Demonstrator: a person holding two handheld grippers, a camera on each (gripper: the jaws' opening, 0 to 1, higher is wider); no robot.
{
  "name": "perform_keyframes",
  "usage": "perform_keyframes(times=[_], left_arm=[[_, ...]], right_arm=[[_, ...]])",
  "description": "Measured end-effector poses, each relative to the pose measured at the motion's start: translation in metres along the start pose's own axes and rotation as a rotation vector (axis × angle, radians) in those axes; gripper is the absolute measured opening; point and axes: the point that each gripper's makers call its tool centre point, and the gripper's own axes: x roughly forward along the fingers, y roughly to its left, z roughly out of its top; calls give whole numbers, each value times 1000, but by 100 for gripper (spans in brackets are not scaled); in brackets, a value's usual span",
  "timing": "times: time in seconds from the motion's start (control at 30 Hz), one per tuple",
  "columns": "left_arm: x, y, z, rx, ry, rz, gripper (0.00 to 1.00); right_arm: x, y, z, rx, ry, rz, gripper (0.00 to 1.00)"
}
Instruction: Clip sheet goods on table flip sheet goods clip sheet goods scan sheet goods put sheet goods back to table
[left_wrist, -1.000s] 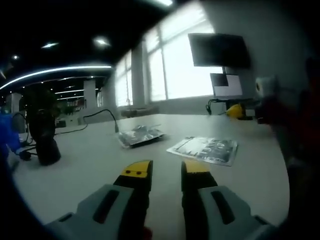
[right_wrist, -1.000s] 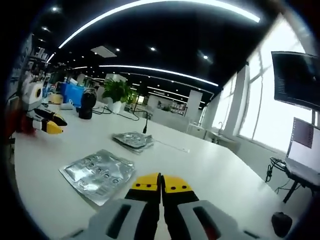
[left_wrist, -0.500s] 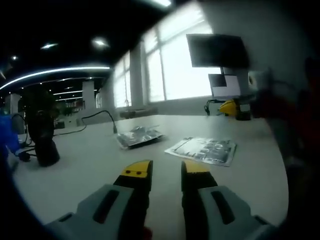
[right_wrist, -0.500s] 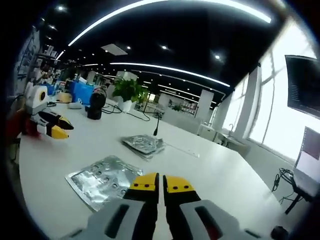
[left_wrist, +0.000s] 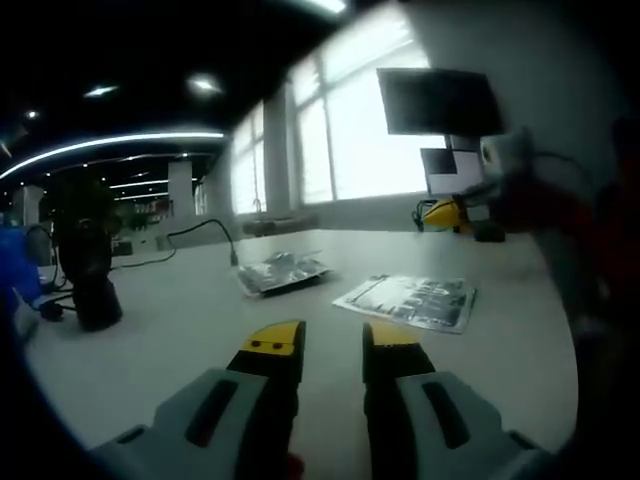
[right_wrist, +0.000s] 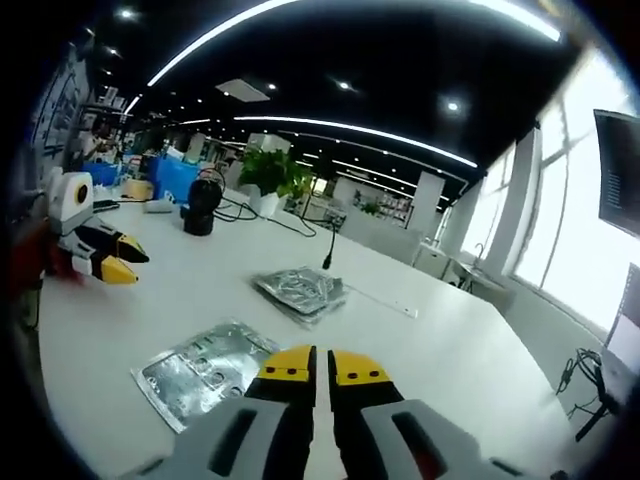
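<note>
on the white tabletop (right_wrist: 440, 330) a silvery foil sheet (right_wrist: 205, 368) lies flat, just ahead and left of the right gripper (right_wrist: 310, 366), whose yellow-tipped jaws are pressed together and hold nothing. a second pile of foil sheets (right_wrist: 302, 291) rests farther back. across the sheet, the left gripper (left_wrist: 332, 338) hovers above the tabletop with its jaws parted and bare; from there the flat sheet (left_wrist: 410, 299) sits ahead to the right. a black device (right_wrist: 201, 204) and a leafy plant (right_wrist: 268, 172) stand at the far edge.
</note>
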Motion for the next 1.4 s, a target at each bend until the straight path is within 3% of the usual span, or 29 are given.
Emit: perform_keyframes(times=[0.2, 0.4, 0.73, 0.97, 1.3, 1.4], left_arm=[[0, 2, 0, -6, -3, 15, 17], [-1, 1, 0, 39, -2, 23, 17], [-1, 0, -1, 46, -1, 25, 17], [1, 3, -3, 46, 5, 38, 18], [1, 3, -3, 62, 14, 42, 18], [1, 3, -3, 53, 12, 42, 18]], right_arm=[[10, 4, 2, -42, 34, 25, 2], [19, 0, -2, -60, 81, 19, 3], [32, 11, 3, -83, 113, 79, 6], [44, 25, -1, -111, 157, 152, 8], [67, 35, -29, -31, 282, 280, 13], [73, 38, -29, -23, 264, 315, 15]])
